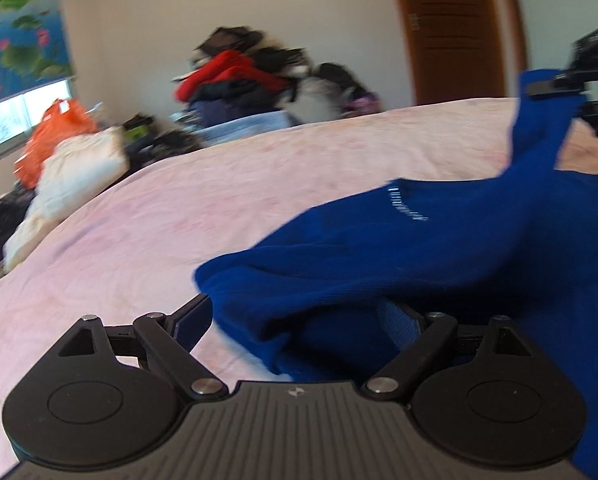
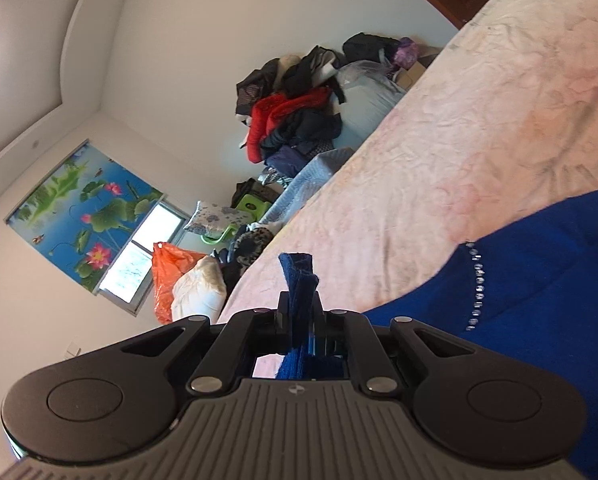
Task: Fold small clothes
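A bright blue knitted garment (image 1: 439,248) lies crumpled on the pink bed sheet (image 1: 179,220), with a small line of sparkling studs on it (image 2: 477,284). My left gripper (image 1: 295,310) stands wide open low over the bed. A fold of the garment lies across its right finger (image 1: 399,320) and in the gap, but nothing is pinched. My right gripper (image 2: 299,308) is shut on a narrow edge of the blue garment (image 2: 297,276). In the left wrist view the right gripper (image 1: 555,82) holds that edge lifted at the upper right, the cloth hanging down from it.
Beyond the bed's far edge a heap of red and dark clothes (image 1: 235,76) is piled against the wall. An orange bag (image 1: 55,136) and white bundles (image 1: 79,168) sit at the left under a window. A brown door (image 1: 455,28) stands at the back right.
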A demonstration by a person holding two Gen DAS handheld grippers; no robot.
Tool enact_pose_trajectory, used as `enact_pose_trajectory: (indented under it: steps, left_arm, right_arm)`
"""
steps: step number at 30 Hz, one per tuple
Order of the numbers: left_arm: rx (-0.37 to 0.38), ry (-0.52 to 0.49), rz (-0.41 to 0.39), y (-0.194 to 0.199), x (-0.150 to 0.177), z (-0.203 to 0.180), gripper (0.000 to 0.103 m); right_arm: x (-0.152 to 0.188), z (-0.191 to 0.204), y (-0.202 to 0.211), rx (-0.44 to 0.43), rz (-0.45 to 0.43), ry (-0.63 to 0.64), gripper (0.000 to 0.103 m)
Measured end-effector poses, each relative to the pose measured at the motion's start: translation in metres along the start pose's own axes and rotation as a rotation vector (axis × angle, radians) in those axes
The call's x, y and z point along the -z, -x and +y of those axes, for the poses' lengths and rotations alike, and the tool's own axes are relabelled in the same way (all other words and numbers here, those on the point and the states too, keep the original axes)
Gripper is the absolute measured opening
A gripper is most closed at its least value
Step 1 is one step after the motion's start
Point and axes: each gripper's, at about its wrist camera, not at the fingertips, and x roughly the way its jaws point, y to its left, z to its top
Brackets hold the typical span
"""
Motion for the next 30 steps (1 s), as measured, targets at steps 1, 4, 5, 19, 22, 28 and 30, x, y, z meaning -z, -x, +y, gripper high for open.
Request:
enact_pose_trajectory:
  steps: [1, 4, 5, 19, 22, 28, 30]
  left_arm:
    - [0.032, -0.014, -0.014, 0.005, 0.001, -0.001, 0.091]
    - [0.094, -0.021, -0.043, 0.014, -0.002, -0.001, 0.091]
    - [0.111, -0.007, -0.044, 0.015, -0.005, 0.000, 0.091]
    - [0.051, 0.158, 0.109, -0.016, -0.019, 0.003, 0.091]
    - [0.047, 0.153, 0.118, -0.017, -0.019, 0.003, 0.091]
    - [0.040, 0.149, 0.131, -0.017, -0.018, 0.003, 0.091]
    - [0.040, 0.147, 0.132, -0.017, -0.017, 0.002, 0.091]
  right_arm:
    - [0.000, -0.003, 0.001, 0.019, -0.004, 0.014, 0.012]
    - [0.002, -0.010, 0.009, 0.059, -0.013, 0.040, 0.012]
    - [0.002, -0.013, 0.010, 0.058, -0.011, 0.037, 0.012]
    - [-0.001, 0.003, -0.001, 0.053, 0.017, 0.116, 0.013]
    - [-0.005, 0.019, -0.004, 0.001, 0.003, 0.164, 0.013]
    - [-0.008, 0.013, 0.004, 0.066, -0.050, 0.185, 0.013]
    - [-0.003, -0.008, 0.001, 0.177, -0.005, 0.158, 0.013]
